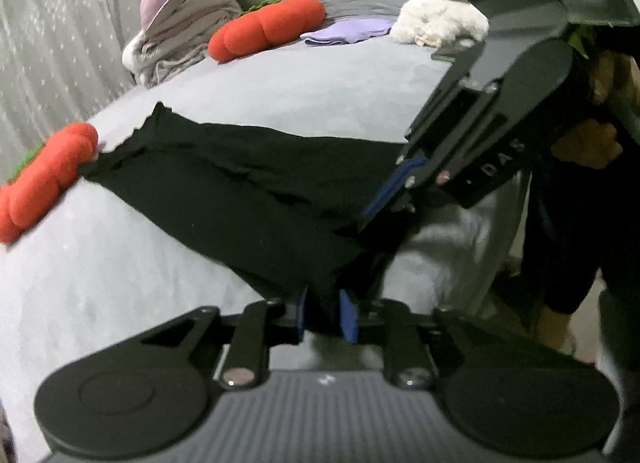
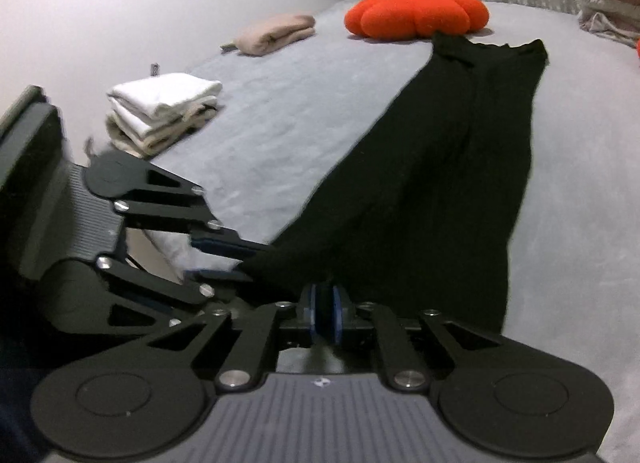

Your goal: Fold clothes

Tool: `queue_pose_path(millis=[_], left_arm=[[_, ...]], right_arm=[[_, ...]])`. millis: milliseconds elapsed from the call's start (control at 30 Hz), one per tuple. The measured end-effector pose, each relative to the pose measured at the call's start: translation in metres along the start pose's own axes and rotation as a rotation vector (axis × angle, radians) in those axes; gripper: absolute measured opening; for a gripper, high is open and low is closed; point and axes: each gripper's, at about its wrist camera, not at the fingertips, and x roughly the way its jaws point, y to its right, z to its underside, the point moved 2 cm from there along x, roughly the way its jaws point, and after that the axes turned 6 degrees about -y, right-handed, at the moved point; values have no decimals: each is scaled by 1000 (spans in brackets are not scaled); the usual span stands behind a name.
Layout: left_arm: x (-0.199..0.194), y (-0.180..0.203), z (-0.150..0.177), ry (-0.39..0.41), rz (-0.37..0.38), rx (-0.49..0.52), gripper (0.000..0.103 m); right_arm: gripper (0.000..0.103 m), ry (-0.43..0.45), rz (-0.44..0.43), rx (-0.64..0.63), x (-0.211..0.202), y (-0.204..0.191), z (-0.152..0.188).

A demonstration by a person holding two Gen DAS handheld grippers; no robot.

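A long black garment (image 1: 224,191) lies stretched over the grey bed (image 1: 280,91), its far end touching an orange cushion. My left gripper (image 1: 325,311) is shut on the garment's near edge, with black cloth bunched between its blue pads. Just right of it, my right gripper (image 1: 380,207) pinches the same near edge. In the right wrist view the black garment (image 2: 460,167) runs away from me toward the cushion. There my right gripper (image 2: 326,303) is shut on its hem, and the left gripper (image 2: 240,259) grips the cloth close by on the left.
Two orange pumpkin cushions (image 1: 264,29) (image 1: 44,179) lie on the bed. A folded white stack (image 2: 164,111) and a beige folded piece (image 2: 276,33) sit near the wall. A lilac folded item (image 1: 348,31), a white fluffy heap (image 1: 440,19) and a grey blanket pile (image 1: 180,47) lie at the back.
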Motion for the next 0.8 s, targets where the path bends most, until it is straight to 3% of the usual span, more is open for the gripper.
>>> queue_pose_path(millis=[167,300,433,567,700,800], left_arm=[[-12,-22,-1,44,95,-99,31],[-25,-42,-2,97,170,-178,31],[-31,-63,-12,146,216,-269,34],[-8,-100,-38,119,205,-428,34],[29,-143,-65,90,196,-568,34],[54,-170,-84,74,189,-646,34]], right_arm=[[26,102,-119,52,-23,4,-4],[26,196,-79,165,-45,32,-11],[26,168,65,290,-44,70,-27],[26,123,169,384,-35,109,-51],[26,63,192,325,-13,138,-92],[26,34,152,332,6,163,-111]])
